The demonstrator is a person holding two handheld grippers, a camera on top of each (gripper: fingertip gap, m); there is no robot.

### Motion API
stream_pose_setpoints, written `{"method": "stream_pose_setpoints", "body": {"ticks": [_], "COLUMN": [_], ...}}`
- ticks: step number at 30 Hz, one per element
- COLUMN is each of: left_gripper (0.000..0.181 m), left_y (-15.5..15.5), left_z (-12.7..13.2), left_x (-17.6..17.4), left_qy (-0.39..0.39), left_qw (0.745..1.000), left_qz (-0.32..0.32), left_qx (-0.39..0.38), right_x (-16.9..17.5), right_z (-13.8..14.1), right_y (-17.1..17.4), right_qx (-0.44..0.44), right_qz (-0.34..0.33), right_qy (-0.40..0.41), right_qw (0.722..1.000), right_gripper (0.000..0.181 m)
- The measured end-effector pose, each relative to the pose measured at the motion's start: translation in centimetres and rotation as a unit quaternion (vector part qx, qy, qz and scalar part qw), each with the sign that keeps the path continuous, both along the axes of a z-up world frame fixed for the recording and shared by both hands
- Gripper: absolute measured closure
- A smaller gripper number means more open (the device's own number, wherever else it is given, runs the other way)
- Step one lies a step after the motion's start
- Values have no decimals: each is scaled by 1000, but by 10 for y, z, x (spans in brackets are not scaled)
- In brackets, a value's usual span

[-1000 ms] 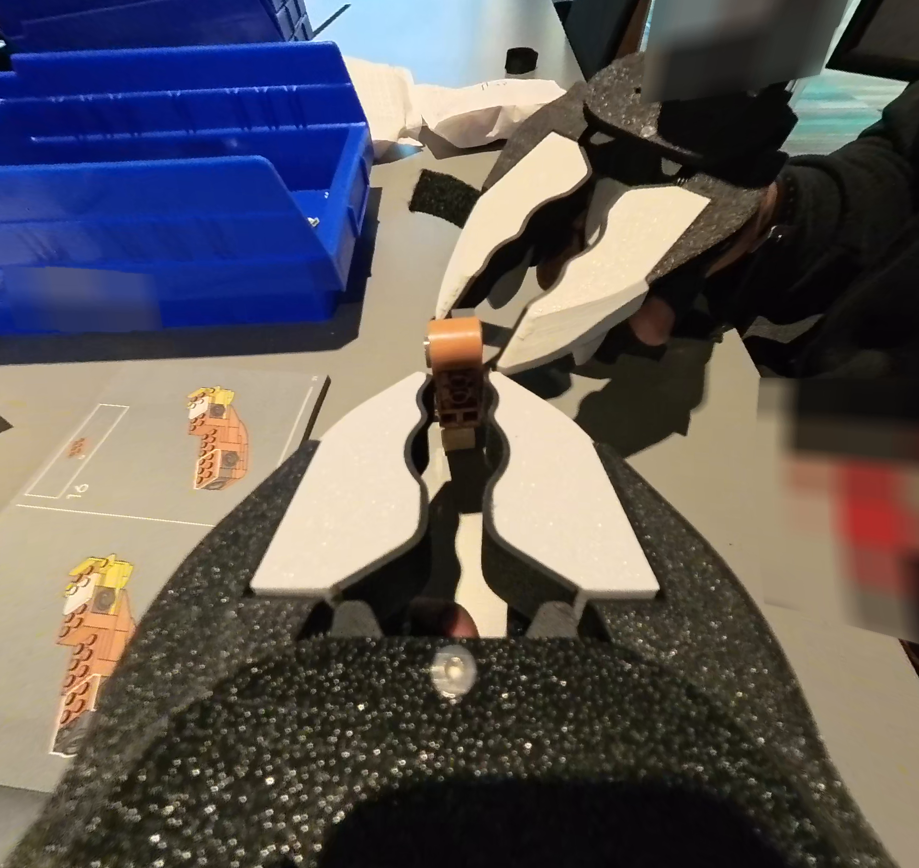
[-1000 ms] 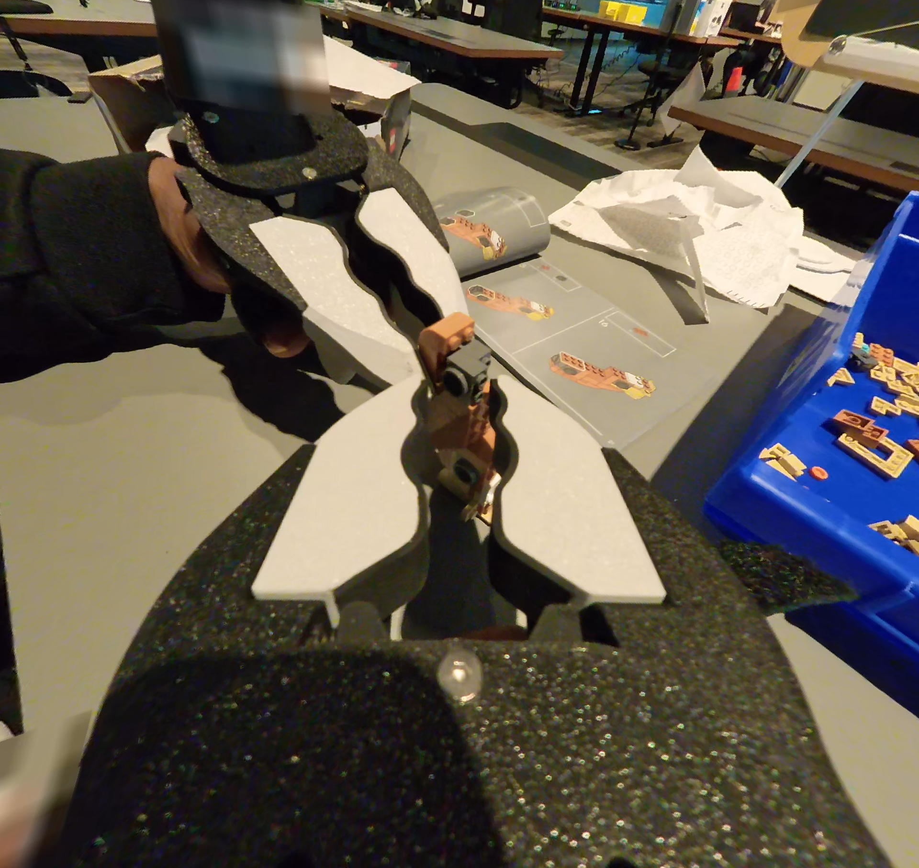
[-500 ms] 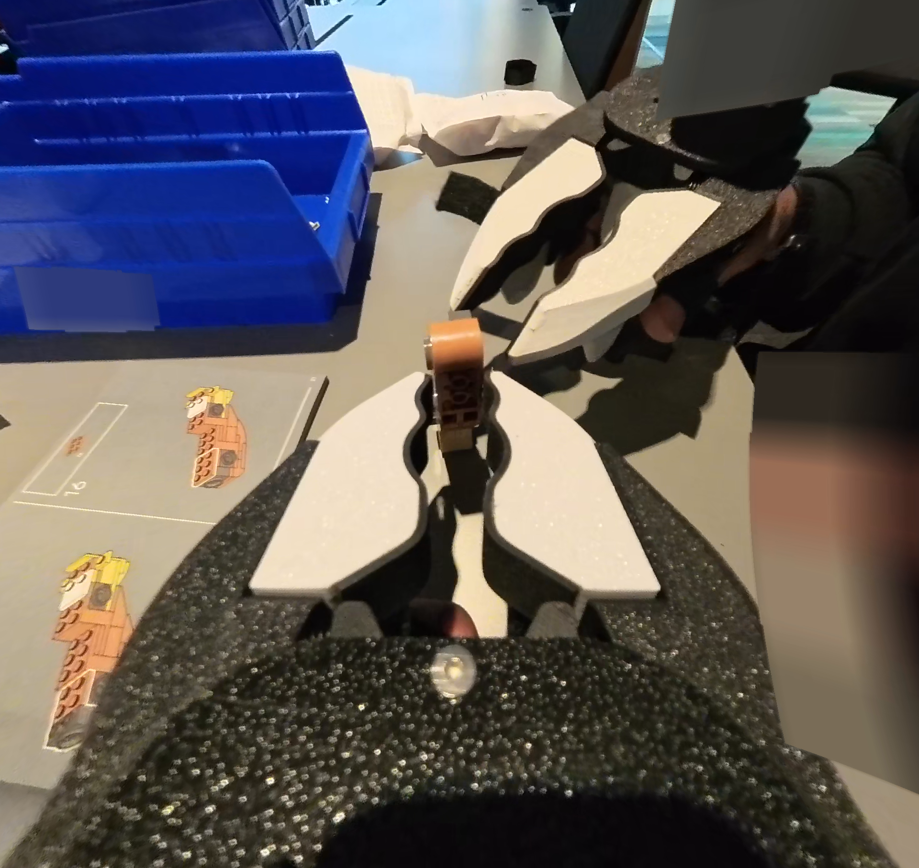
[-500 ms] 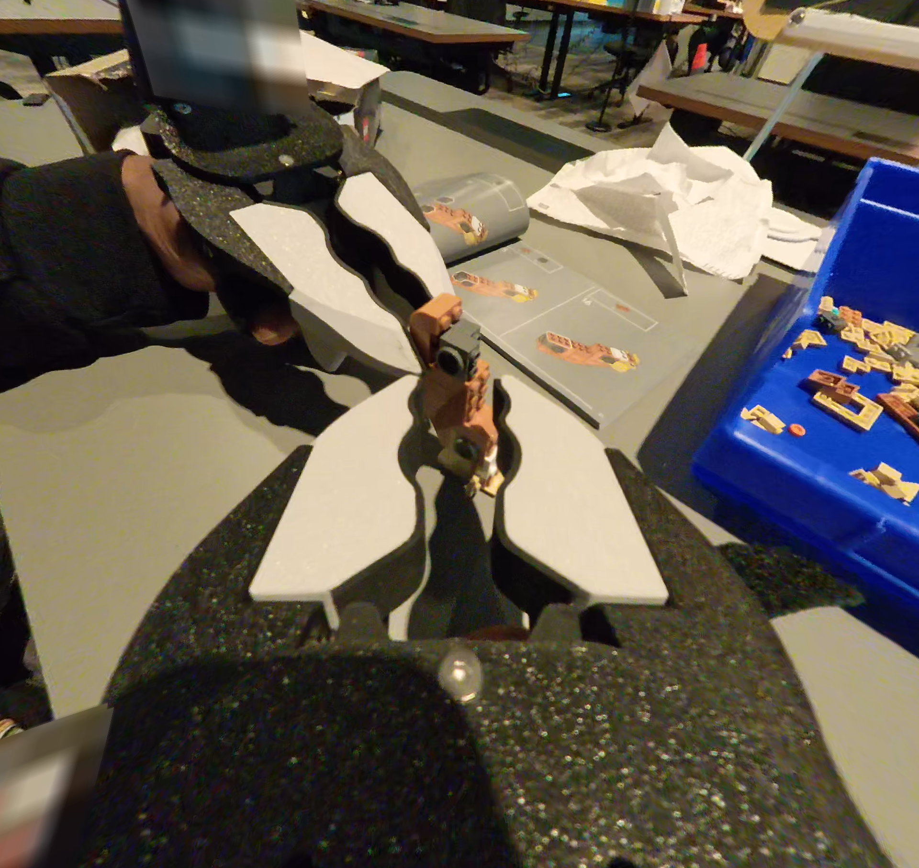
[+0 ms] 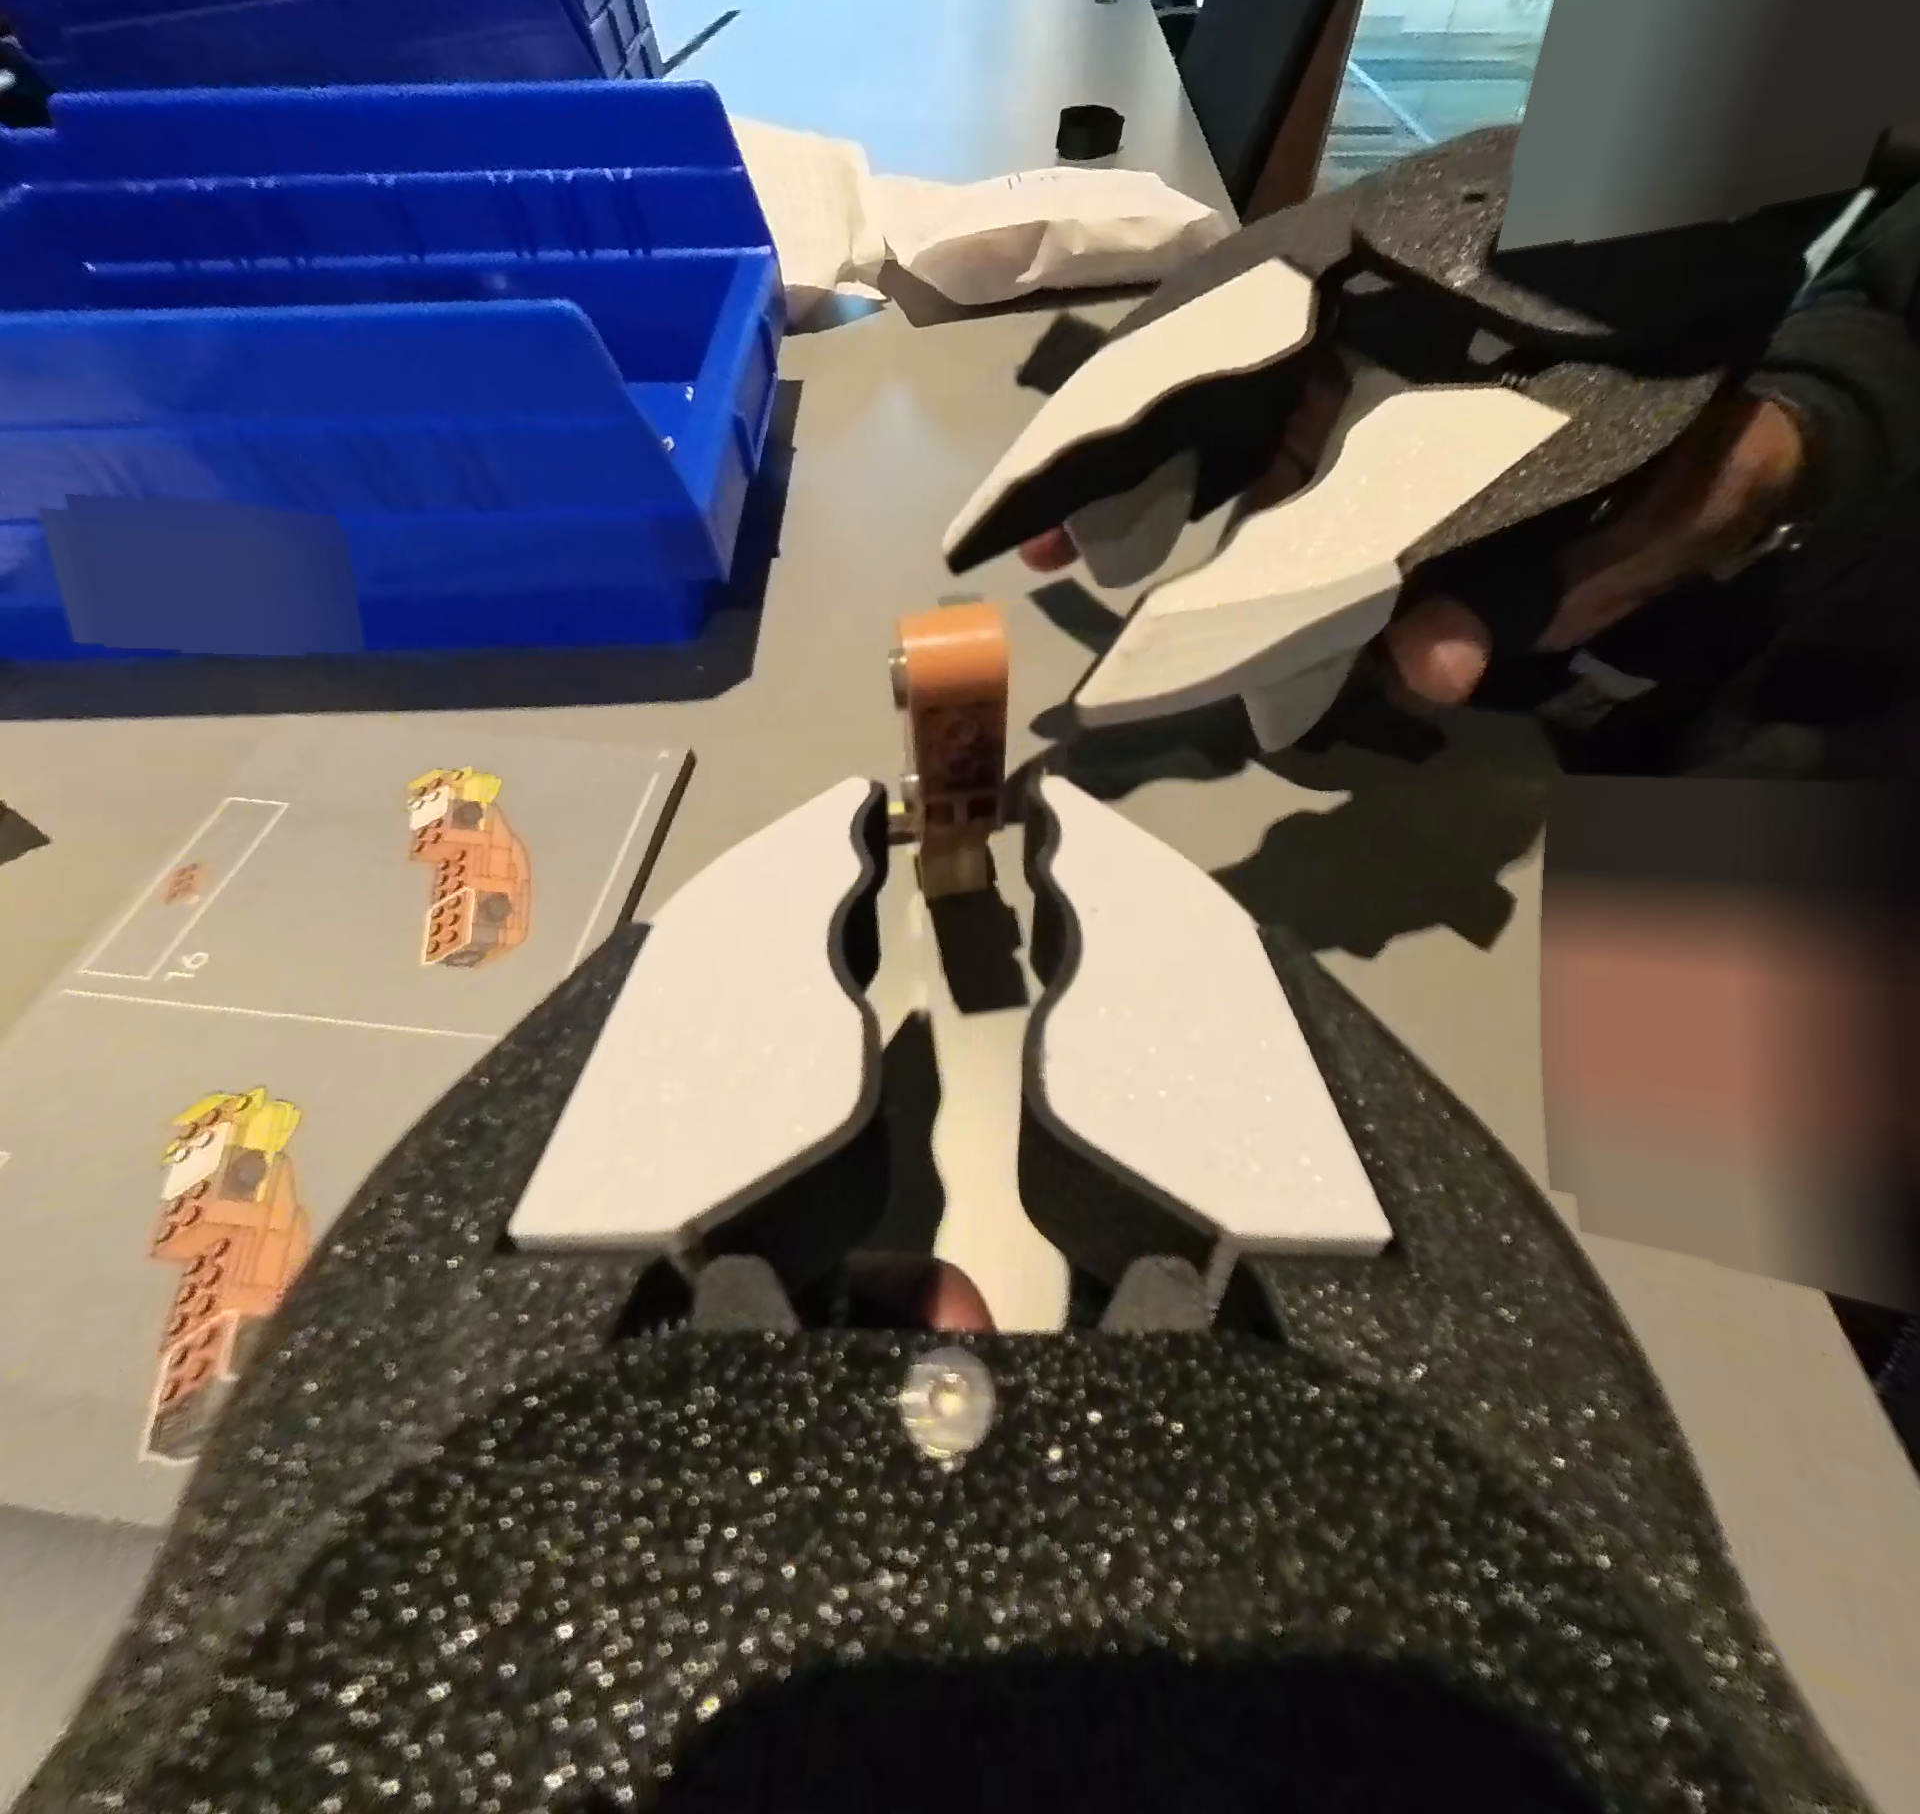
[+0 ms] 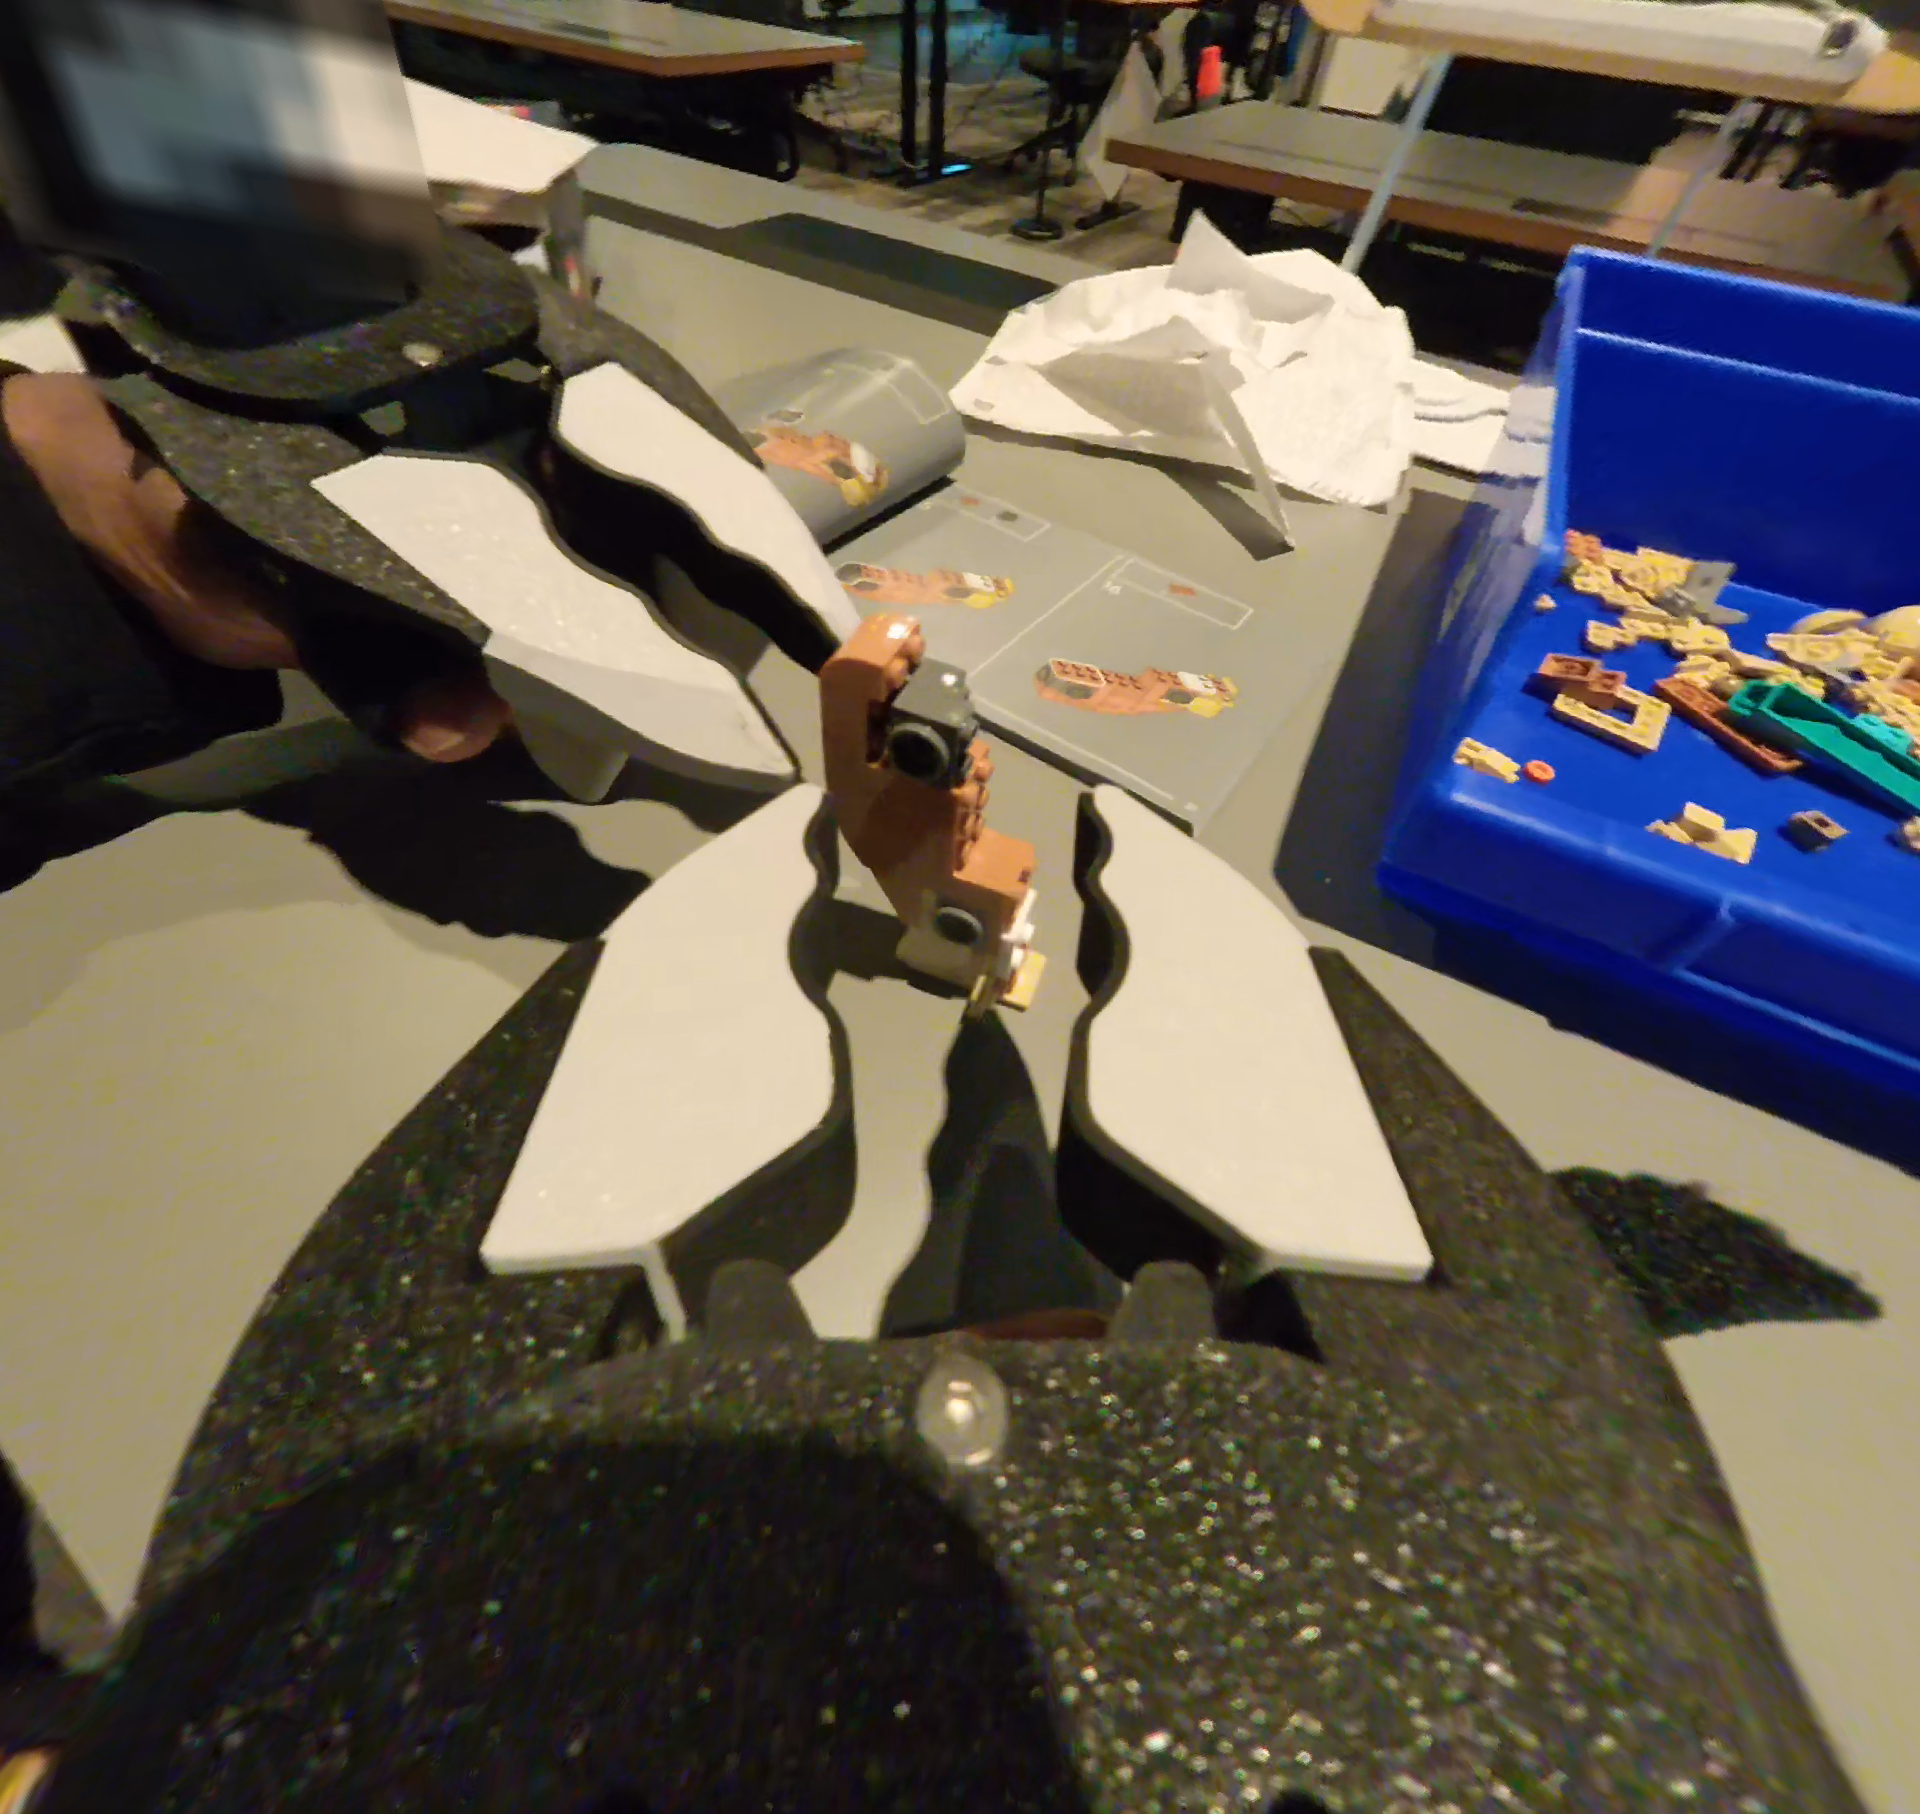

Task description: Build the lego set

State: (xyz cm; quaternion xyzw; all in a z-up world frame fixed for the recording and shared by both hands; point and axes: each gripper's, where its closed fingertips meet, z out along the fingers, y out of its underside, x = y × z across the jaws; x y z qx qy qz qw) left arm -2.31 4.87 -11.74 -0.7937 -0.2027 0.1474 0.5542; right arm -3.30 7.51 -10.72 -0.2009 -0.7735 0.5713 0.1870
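Two handheld grippers of one pattern: left gripper (image 5: 951, 798) and right gripper (image 6: 940, 808). Bodies of black speckled material, glittering, broad and rounded toward the camera. Paired fingers (image 5: 717, 1026) faced in flat pale grey, dark-edged, with wavy inner profiles tapering to blunt tips. One small clear domed screw head (image 5: 943, 1403) centred on each body behind the finger roots. Black slotted guides at the finger bases. Dark sleeve (image 6: 62, 621) worn down to the wrist on the gripping hand (image 6: 166, 559).
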Motion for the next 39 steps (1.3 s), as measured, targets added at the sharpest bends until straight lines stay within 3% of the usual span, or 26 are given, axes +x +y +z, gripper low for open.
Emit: {"method": "stream_pose_setpoints", "body": {"ticks": [7, 18, 26, 29, 39], "left_gripper": [156, 156, 157, 157, 163], "left_y": [-17, -29, -28, -23, -12], "left_z": [-2, 14, 13, 5, 2], "left_x": [-1, -1, -2, -13, -12], "left_qy": [19, 31, 26, 21, 31], "left_qw": [1000, 999, 998, 999, 999], "left_qz": [5, 18, 31, 43, 9], "left_qx": [-15, 40, 39, 9, -7], "right_x": [5, -5, -7, -7, -9], "right_z": [8, 9, 2, 1, 1], "right_y": [-7, -22, -27, -29, -30], "right_qx": [-47, -45, -10, -9, -12], "right_qz": [-67, -140, -146, -135, -104], "right_qy": [-18, -2, -3, -5, -12], "right_qw": [996, 989, 989, 991, 994], "right_gripper": [124, 126, 130, 153, 154]}}
